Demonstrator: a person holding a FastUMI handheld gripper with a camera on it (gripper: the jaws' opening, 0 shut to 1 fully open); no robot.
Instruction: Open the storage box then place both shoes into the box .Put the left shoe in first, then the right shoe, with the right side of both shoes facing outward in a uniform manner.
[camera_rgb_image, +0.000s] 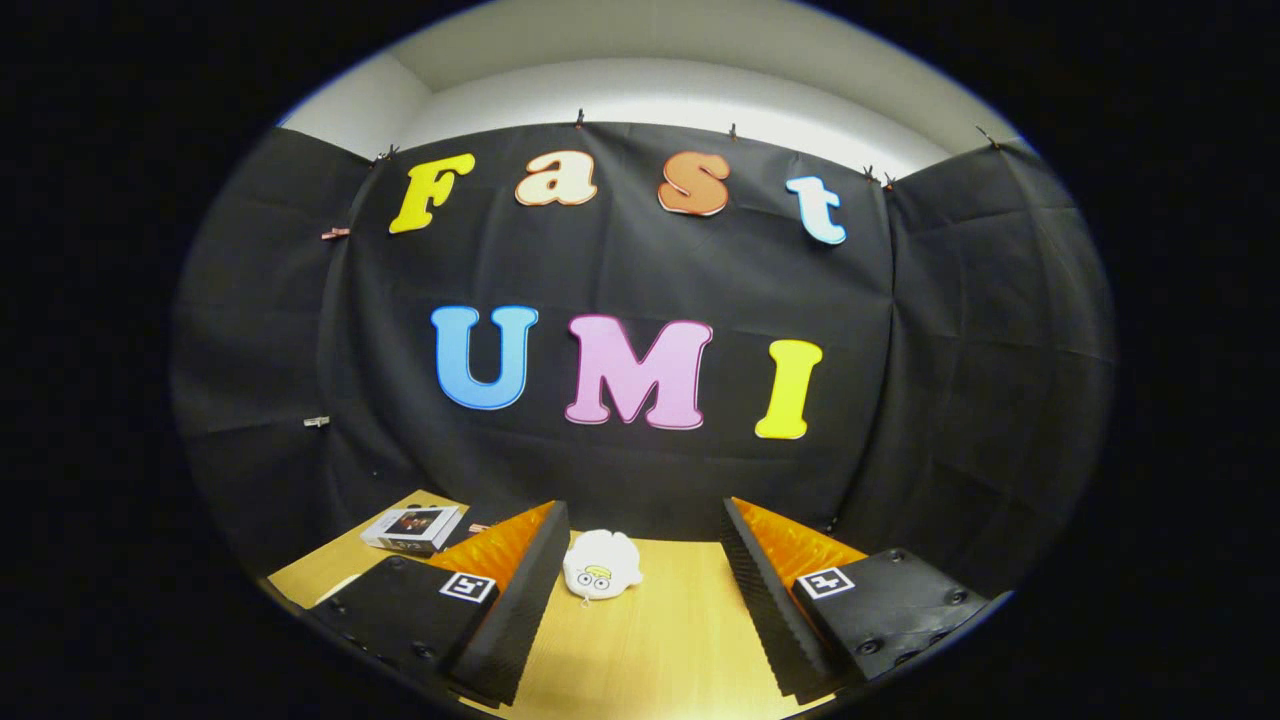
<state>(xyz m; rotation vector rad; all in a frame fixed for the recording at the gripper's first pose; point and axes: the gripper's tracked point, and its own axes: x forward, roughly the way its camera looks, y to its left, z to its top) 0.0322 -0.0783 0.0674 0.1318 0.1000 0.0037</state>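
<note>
Your tool (640, 590) fingers stand apart, empty; white plush toy (600, 566) lies beyond them on tabletop (650, 640); small box (412, 528) beyond-left.

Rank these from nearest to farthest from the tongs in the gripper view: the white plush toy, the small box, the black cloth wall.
With the tongs open:
1. White plush toy, on the wooden table just ahead, between the fingers.
2. Small box, farther back, beyond the left finger.
3. Black cloth wall, behind the table.

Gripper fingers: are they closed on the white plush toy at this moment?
No. The gripper is open, its fingers wide apart over the wooden table, and the white plush toy lies untouched just ahead of them.
</note>
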